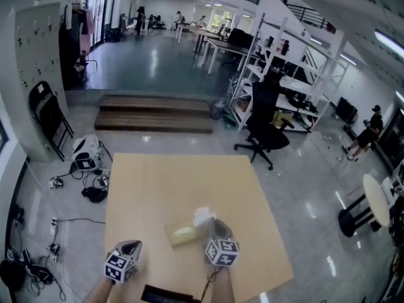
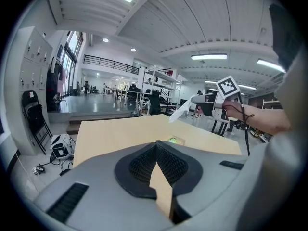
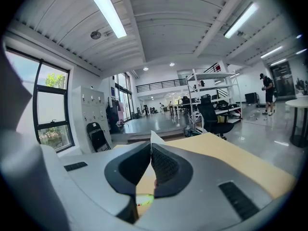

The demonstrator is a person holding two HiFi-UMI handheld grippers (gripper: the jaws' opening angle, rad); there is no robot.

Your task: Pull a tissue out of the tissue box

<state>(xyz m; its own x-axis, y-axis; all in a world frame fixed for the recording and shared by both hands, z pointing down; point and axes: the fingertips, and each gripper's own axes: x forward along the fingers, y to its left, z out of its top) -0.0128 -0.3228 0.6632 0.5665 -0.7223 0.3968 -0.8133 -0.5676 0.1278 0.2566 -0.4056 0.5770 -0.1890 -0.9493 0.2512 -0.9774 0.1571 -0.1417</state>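
The right gripper [image 1: 212,223] pinched a tissue [image 1: 202,216] above the tissue box [image 1: 181,235], while the left gripper [image 1: 132,245] had its jaws pressed together.

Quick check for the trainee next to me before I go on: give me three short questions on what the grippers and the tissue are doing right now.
1. True or false: the right gripper is shut on the tissue.
2. The tissue box stands on: A) the floor; B) the wooden table; C) a chair.
3. Fill in: the left gripper, with its jaws together, holds ____.

Key: 1 true; 2 B; 3 nothing.
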